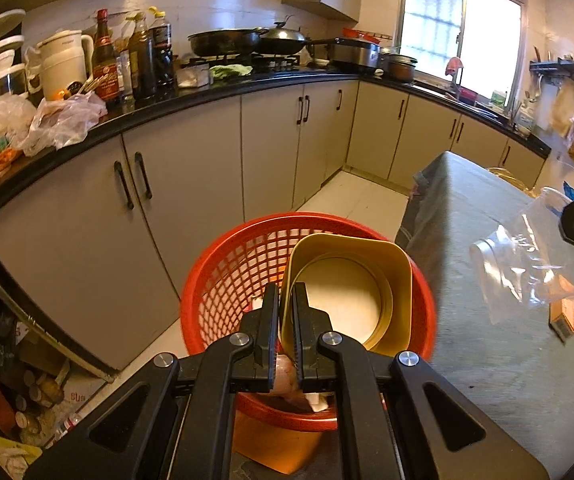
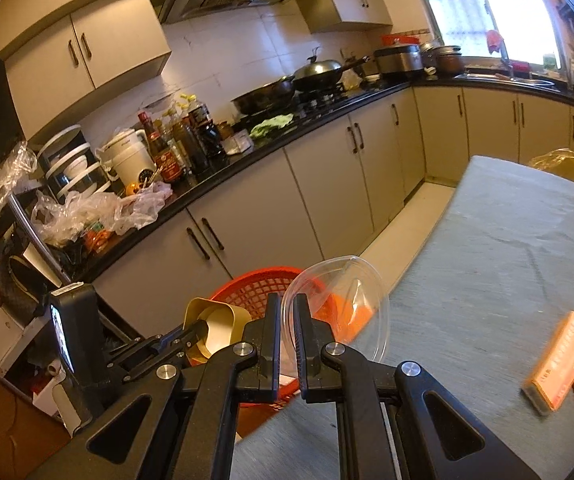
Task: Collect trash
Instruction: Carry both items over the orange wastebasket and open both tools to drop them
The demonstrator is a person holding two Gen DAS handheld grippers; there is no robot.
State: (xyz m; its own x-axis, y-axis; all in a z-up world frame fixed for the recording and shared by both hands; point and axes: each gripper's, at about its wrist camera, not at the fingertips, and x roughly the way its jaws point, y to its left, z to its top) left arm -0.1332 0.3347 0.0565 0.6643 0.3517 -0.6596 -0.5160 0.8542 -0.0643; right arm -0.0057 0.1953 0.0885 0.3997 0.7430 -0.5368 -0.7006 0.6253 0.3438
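Jaws clamp yellow tub (image 1: 351, 292) over red basket (image 1: 215, 288); right view shows, seemingly, clear lid (image 2: 339, 304) pinched.

Both tools, left (image 1: 285, 300) and right (image 2: 287, 312), clamped.

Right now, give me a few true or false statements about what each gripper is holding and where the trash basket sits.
1. The left gripper is shut on the yellow container. True.
2. The right gripper holds a metal spoon. False: it is shut on the clear plastic lid.
3. The yellow container is held above the red basket. True.
4. The red basket stands on the table. False: it stands on the floor beside the table.
5. The orange box lies on the table. True.
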